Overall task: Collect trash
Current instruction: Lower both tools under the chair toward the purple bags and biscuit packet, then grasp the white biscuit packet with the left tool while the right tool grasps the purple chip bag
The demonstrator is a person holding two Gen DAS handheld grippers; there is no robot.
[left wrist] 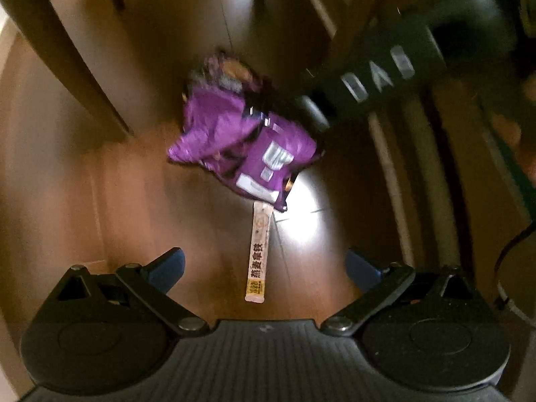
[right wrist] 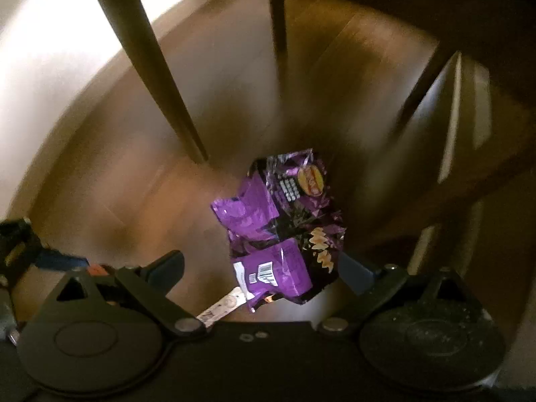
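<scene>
On wooden floor (left wrist: pixel 117 201), crumpled purple chip bag (right wrist: pixel 274 231) overlaps stick sachet (left wrist: pixel 257 251).

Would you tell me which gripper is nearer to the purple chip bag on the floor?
Right. The right gripper is open around the purple chip bag's near end, just above it. The left gripper hangs open farther back, over the slim sachet, the bag ahead of it.

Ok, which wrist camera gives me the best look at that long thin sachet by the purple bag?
The left wrist view: the sachet lies nearly full length on the floor, print visible, one end tucked under the purple bag. The right wrist view shows only a short piece between bag and gripper body.
</scene>
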